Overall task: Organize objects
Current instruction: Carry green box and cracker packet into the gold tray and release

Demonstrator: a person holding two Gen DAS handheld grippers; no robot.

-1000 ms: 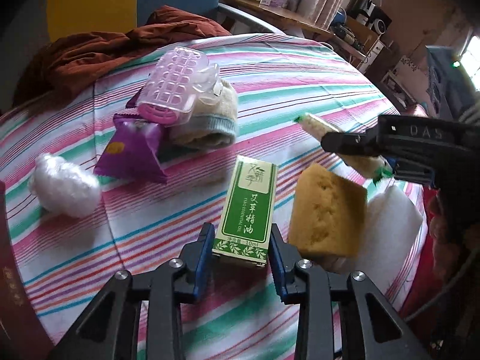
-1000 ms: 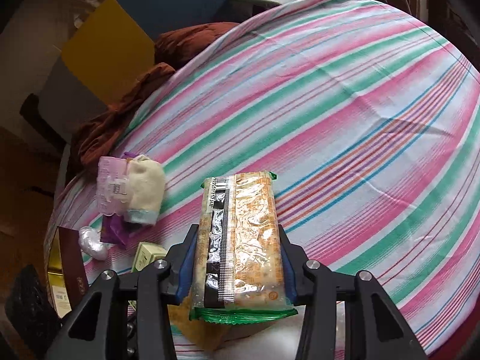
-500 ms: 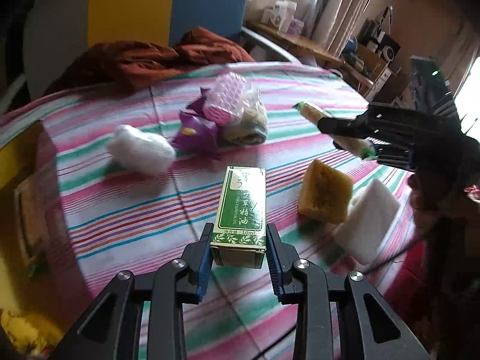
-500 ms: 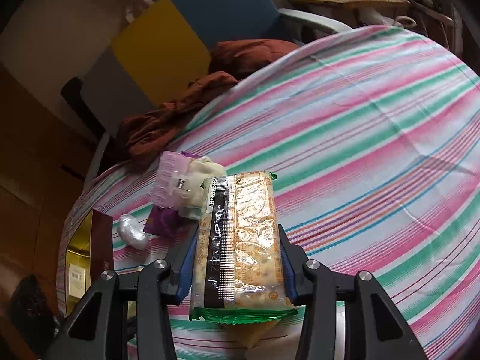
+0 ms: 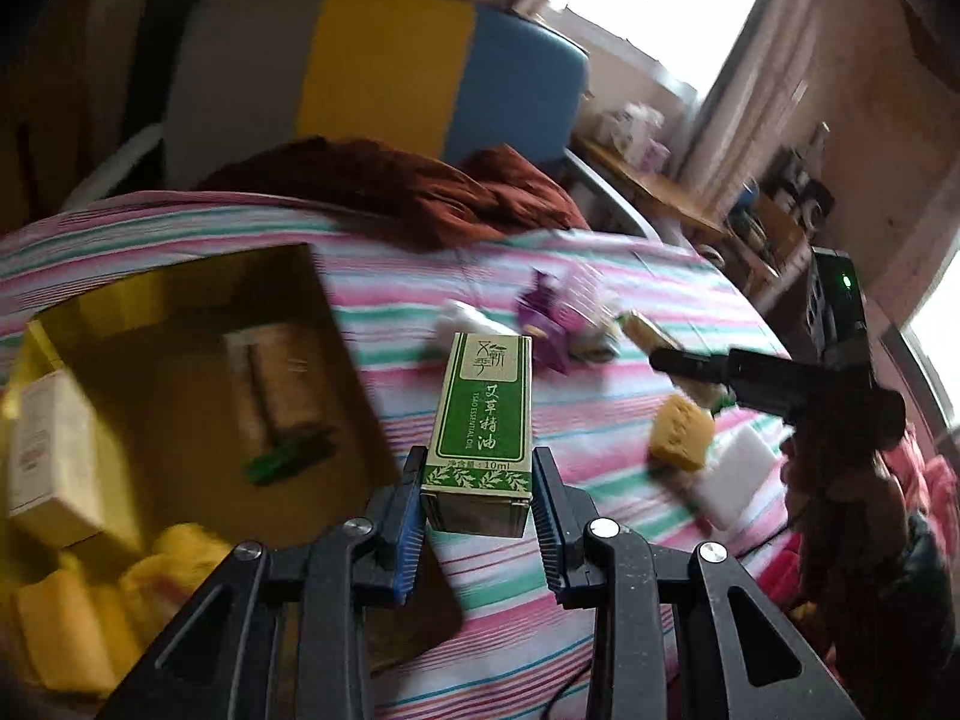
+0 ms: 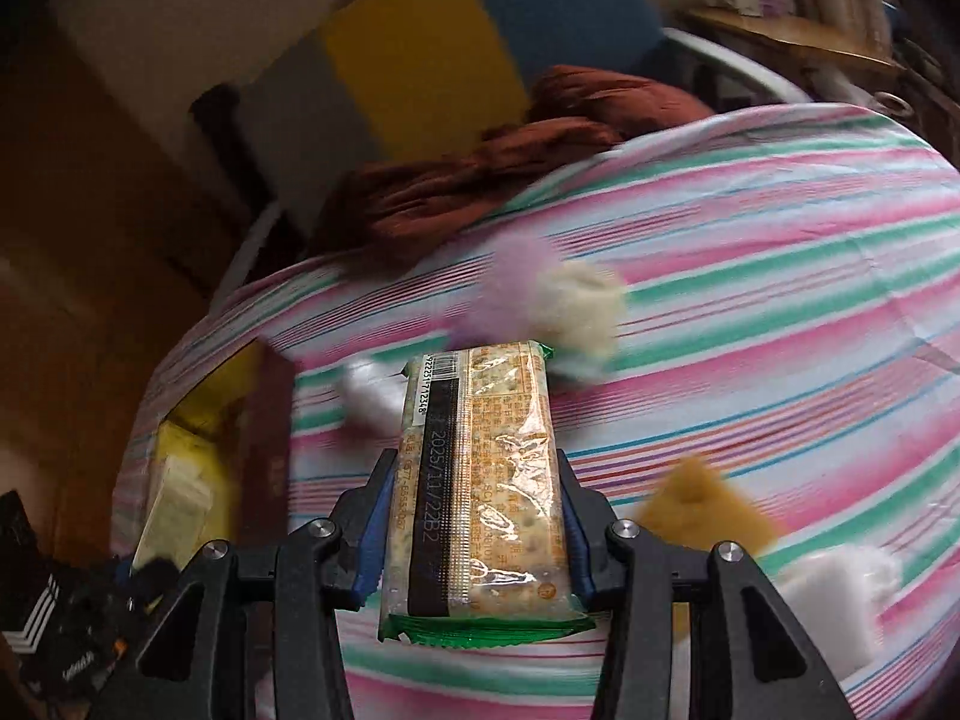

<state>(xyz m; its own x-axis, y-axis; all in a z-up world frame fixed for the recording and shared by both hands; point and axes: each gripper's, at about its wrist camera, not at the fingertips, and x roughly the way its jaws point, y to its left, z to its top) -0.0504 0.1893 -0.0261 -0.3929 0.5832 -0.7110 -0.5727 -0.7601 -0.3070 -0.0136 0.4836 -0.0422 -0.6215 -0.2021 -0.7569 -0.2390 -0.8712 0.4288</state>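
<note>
My left tongs (image 5: 477, 504) clench the green oil box (image 5: 483, 414), held just right of the gold-lined box (image 5: 336, 324) (already partly filled). My right tongs (image 6: 477, 534) grip the cracker packet (image 6: 477, 480) above the striped cloth (image 6: 780, 312).

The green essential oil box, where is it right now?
The green essential oil box sits clamped in the left gripper, at the left wrist view's centre, with the open gold box to its left.

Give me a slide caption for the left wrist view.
Left hand-held gripper carries a green essential-oil box beside the open gold box on the striped tablecloth.
</note>
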